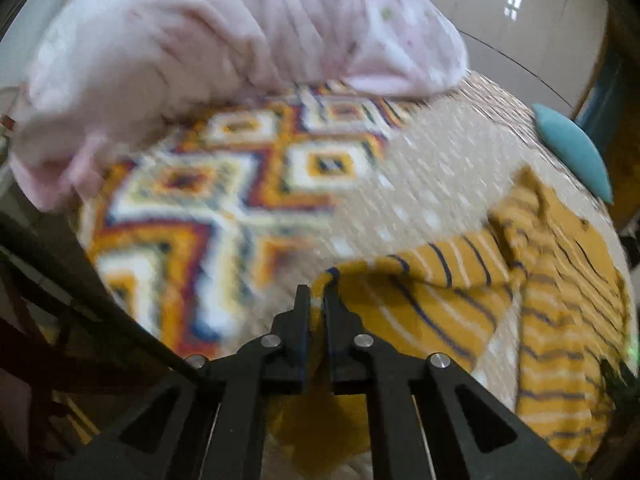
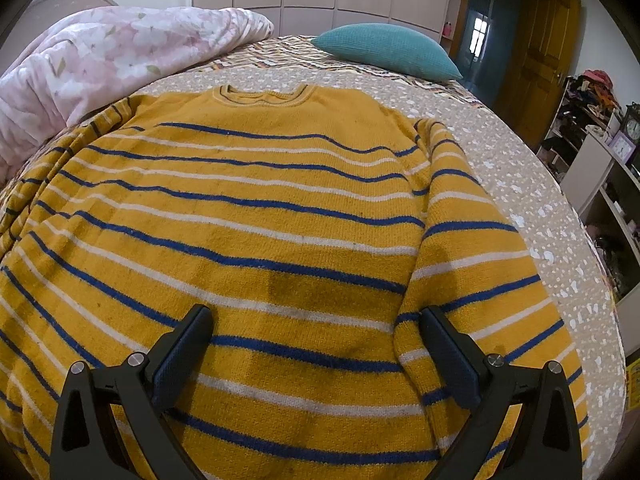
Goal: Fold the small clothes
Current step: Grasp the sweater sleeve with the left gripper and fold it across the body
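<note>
Right wrist view: bed [image 2: 516, 184] with speckled beige cover, noted beneath everything. Yellow striped sweater [image 2: 248, 216] spread flat across it, neck toward the far side, one sleeve folded along the right edge. Pink quilt [image 2: 104, 60] heaped far left; teal pillow [image 2: 388, 52] beyond the collar. Right gripper [image 2: 316, 354] held over the hem, jaws spread wide, nothing grasped. Left wrist view, blurred: left gripper [image 1: 317, 300] clenched on a sleeve [image 1: 404, 280] of the sweater, cloth pinched between the fingertips.

Yellow striped sweater [image 2: 256, 216], flat on bed, sleeve lifted
</note>
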A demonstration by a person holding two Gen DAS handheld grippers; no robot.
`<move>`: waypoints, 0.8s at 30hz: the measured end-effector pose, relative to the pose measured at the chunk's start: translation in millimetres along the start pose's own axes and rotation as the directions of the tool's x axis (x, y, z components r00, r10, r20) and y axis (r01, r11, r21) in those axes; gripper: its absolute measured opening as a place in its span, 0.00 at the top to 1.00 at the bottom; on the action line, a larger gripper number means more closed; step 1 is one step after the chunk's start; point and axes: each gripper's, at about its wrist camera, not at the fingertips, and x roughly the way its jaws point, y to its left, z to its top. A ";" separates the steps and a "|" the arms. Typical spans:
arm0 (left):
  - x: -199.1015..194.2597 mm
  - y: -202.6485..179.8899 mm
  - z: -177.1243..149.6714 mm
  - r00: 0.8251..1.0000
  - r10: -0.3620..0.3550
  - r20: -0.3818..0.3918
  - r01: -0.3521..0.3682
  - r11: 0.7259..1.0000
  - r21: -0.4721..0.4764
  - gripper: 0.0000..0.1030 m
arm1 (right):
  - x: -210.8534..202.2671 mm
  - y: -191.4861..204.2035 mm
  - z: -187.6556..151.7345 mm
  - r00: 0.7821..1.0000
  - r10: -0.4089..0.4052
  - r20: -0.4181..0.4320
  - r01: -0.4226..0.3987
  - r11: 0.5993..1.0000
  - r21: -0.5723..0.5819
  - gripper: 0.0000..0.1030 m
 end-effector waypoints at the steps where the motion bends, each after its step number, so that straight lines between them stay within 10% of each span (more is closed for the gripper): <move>1: -2.5 6.0 13.7 0.999 0.045 0.025 -0.045 0.999 0.000 0.94 | 0.1 0.2 -0.2 1.000 -0.002 0.000 0.002 1.000 -0.001 0.00; 6: -12.3 24.4 71.9 0.974 0.180 0.135 -0.181 0.983 -0.002 0.94 | 0.6 1.6 -0.3 1.000 -0.007 -0.002 0.007 1.000 -0.004 0.00; 12: -17.4 -0.8 94.4 0.973 0.173 0.150 -0.183 0.982 0.053 0.94 | 0.5 1.6 -0.3 1.000 -0.007 -0.002 0.007 1.000 -0.004 0.00; 19: -35.6 -71.8 75.9 0.995 -0.081 0.066 0.072 0.990 0.120 0.94 | -0.3 0.3 -0.8 1.000 0.000 0.002 0.000 1.000 0.001 0.00; 24: -64.8 -148.4 61.3 0.950 -0.314 -0.001 0.310 0.936 0.168 0.94 | -1.8 -2.1 -1.2 1.000 0.014 0.006 -0.014 1.000 0.009 0.00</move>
